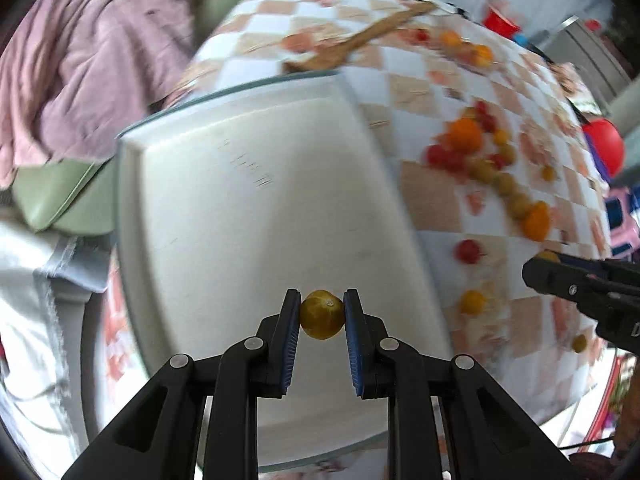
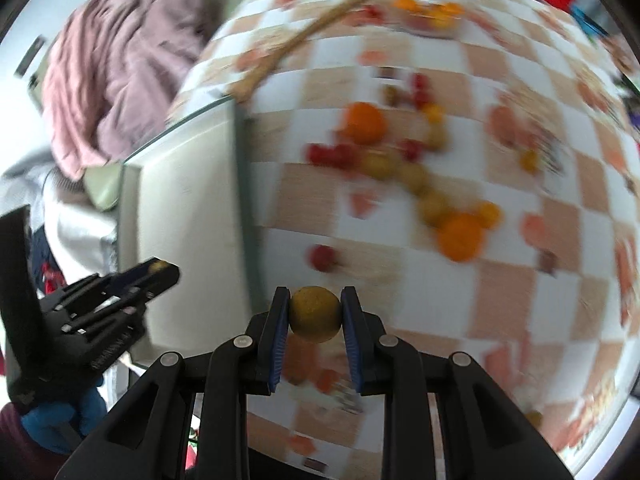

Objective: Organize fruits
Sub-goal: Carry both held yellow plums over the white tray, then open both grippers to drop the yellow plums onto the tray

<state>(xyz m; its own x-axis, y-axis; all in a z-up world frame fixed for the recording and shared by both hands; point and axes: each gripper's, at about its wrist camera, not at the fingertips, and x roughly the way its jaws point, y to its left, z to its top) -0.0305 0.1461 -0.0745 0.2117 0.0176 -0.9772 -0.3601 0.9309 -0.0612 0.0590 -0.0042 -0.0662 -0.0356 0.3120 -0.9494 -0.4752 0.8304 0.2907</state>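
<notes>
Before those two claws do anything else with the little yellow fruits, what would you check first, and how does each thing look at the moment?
1. Left gripper holds its yellow fruit squarely between both pads: ok.
2. Right gripper holds its own yellow fruit the same way: ok.
3. Left fruit is above the white tray: ok.
4. Right fruit is above the tray: not ok; it hangs over the checkered tablecloth, beside the tray's edge.
5. Tray has free room to receive fruit: ok; what shows of it is bare.
6. The two grippers are apart from each other: ok.
7. Height above the surfaces: cannot tell.
</notes>
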